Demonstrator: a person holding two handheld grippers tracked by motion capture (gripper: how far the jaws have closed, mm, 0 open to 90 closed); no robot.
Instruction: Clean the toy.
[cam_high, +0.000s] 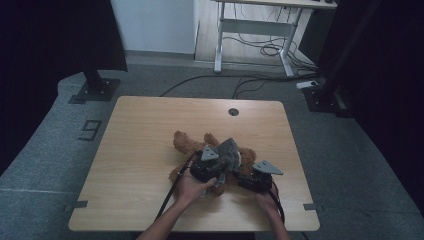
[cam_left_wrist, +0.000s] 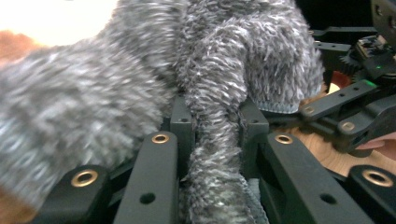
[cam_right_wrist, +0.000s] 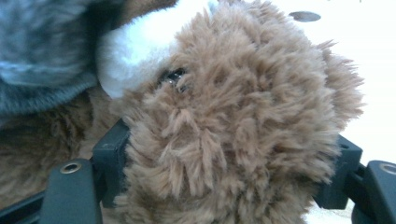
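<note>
A brown teddy bear lies on the wooden table, near its middle. A grey fuzzy cloth sits over the bear's body. My left gripper is shut on a fold of this grey cloth, which is pinched between its black fingers. My right gripper is just right of it, shut on the bear's furry brown head. The bear's white muzzle and one eye show above the jaws. The grey cloth lies beside the head.
A round cable hole sits at the table's far edge. Beyond the table are a white desk frame, loose floor cables and black stand bases. The right gripper is close by in the left gripper view.
</note>
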